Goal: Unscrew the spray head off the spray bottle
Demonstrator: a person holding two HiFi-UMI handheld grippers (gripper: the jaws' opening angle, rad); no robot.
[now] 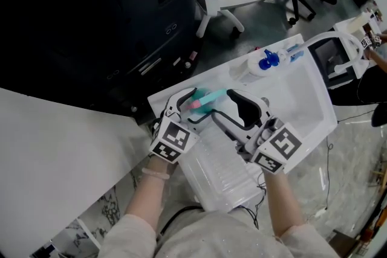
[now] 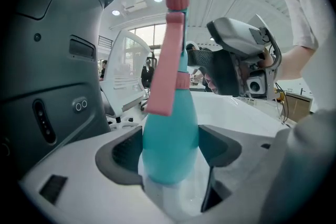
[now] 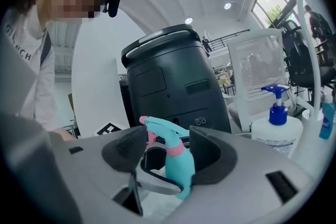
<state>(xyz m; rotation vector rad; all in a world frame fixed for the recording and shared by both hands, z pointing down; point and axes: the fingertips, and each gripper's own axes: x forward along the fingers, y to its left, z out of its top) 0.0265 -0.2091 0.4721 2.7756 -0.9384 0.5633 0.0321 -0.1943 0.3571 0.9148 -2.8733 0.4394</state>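
- Head view: the left gripper (image 1: 193, 107) and the right gripper (image 1: 225, 104) are side by side, their tips close together over a white table (image 1: 308, 112).
- A teal and pink spray bottle (image 1: 211, 95) lies across the gap from the left gripper's jaws to the right gripper's.
- A clear plastic box (image 1: 221, 175) is just below and behind both grippers.
- A white pump bottle with a blue pump (image 1: 263, 63) stands well ahead of the right gripper, and a dark cabinet (image 1: 109, 15) stands beyond the left one.
- Left gripper view: both pads pinch the bottle's teal body, one pressing on each side, low on the bulge.
- The bottle stands up and away from the jaws, leaning slightly. Its pink spray head (image 2: 173, 44) is at the far end, with the trigger running down the front.
- The right gripper hangs ahead and to the right, near the spray head; whether it touches the head cannot be told here.
- Right gripper view: the jaws are spread with the spray head standing between them. The pink nozzle tip is near one pad and the teal neck is close to the other, but neither pad clamps it.
- One jaw of the left gripper curves just below the bottle.
- The pump bottle stands ahead to the right.
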